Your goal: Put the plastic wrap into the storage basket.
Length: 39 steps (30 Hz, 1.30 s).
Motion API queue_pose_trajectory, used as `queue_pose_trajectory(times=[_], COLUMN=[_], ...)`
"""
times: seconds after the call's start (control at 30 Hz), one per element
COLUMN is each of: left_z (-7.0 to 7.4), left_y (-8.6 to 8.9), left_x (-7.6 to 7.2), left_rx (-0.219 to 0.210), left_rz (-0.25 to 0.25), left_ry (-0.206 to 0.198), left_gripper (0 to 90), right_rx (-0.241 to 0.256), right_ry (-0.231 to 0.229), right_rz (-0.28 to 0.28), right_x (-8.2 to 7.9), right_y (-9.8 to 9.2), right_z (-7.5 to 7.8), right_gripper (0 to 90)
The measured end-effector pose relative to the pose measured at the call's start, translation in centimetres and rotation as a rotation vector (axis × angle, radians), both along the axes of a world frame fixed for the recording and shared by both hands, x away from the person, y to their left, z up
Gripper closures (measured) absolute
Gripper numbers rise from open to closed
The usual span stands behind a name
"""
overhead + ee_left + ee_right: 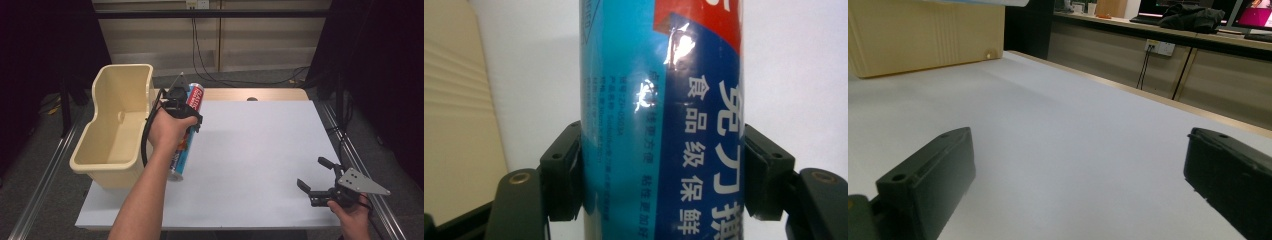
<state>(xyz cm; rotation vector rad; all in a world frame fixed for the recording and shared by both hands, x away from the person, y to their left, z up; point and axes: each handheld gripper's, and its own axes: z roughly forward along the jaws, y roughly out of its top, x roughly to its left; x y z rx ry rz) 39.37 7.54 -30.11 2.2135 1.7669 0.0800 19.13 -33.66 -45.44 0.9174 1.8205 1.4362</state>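
A long blue and red tube of cling film (188, 131) hangs tilted above the table's left side, beside the cream bin (116, 131). My left gripper (182, 111) is shut on the tube around its middle. In the left gripper view the tube (663, 120) stands between both black jaws, which press its sides. My right gripper (314, 175) rests near the table's front right corner, held by a hand, jaws wide apart. In the right gripper view the right gripper (1078, 180) has only bare white table between its jaws.
The cream plastic bin (923, 35) stands on the left edge of the white table (260, 150) and looks empty inside. A wooden strip runs along the table's far edge. Cables hang behind the table. Metal rails flank both sides.
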Motion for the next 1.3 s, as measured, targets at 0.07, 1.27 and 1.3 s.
queue_pose_trajectory(times=[0.07, 1.27, 1.3], left_z=[0.5, 6.1, 6.2], left_y=[0.4, 5.9, 6.1], left_x=[0.0, -0.7, -0.7], left_rx=[-0.005, -0.007, -0.006], left_rz=[0.007, 0.09, 0.092], left_ry=[0.0, -0.006, -0.005], left_gripper=[32.2, 32.1, 32.2], right_rx=[-0.003, 0.0, -0.002], right_ry=[0.001, 0.003, 0.003], right_rz=[-0.001, -0.007, -0.005], right_x=[0.0, 0.0, 0.0], right_y=[0.0, 0.0, 0.0], right_z=[0.0, -0.1, -0.1], right_gripper=[0.0, 0.0, 0.0])
